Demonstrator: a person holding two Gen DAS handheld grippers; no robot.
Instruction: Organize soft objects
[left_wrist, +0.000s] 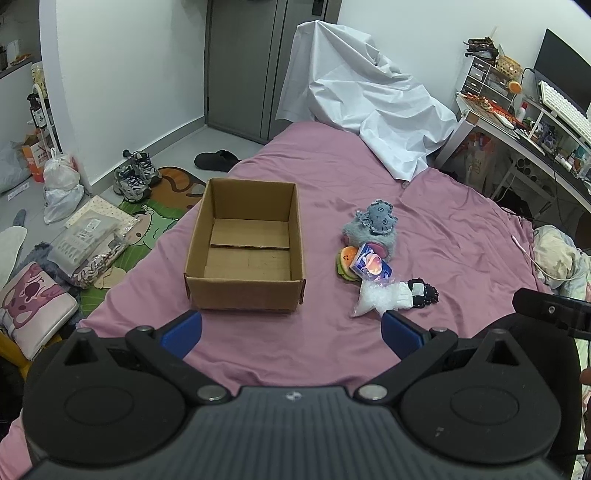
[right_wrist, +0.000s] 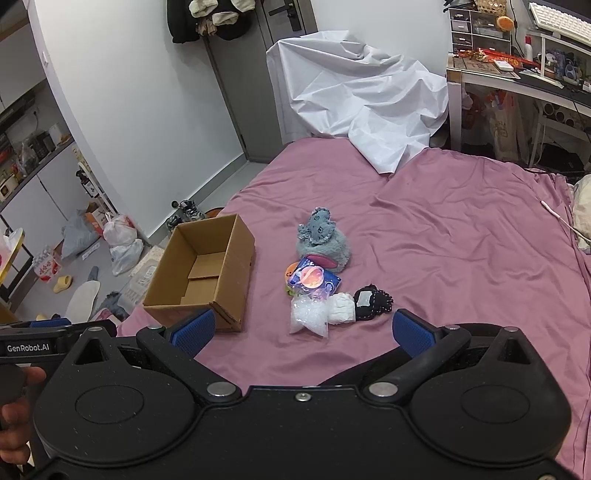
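Right now both of your grippers hang above the pink bedsheet (right_wrist: 443, 236) with jaws spread wide and nothing between them. Your right gripper (right_wrist: 303, 332) looks almost straight at the heap of soft things; your left gripper (left_wrist: 291, 332) looks at the bare sheet just short of the cardboard box (left_wrist: 245, 247), with the heap off toward its right finger (left_wrist: 400, 332).

Taking the box as the landmark: it stands open and empty on the sheet, and the heap lies just beside its right wall, apart from it. Nearest you in that heap is a clear bag of white pellets (right_wrist: 309, 315), touching a white rolled cloth (right_wrist: 341, 308) and a black knitted piece (right_wrist: 371, 301) further right from the box. Behind them sits a blue packet printed with a planet (right_wrist: 314, 278), leaning over an orange burger-like plush (left_wrist: 345, 260). Farthest back is a grey plush toy (right_wrist: 323, 240).

The heap runs lengthwise away from you, roughly parallel to the box's long side. I judge your right gripper the nearer and better-lined one for a first pick: the pellet bag lies straight ahead between its fingers' line, so a forward and downward reach should meet it. The box then lies to that gripper's left, a short carry across.
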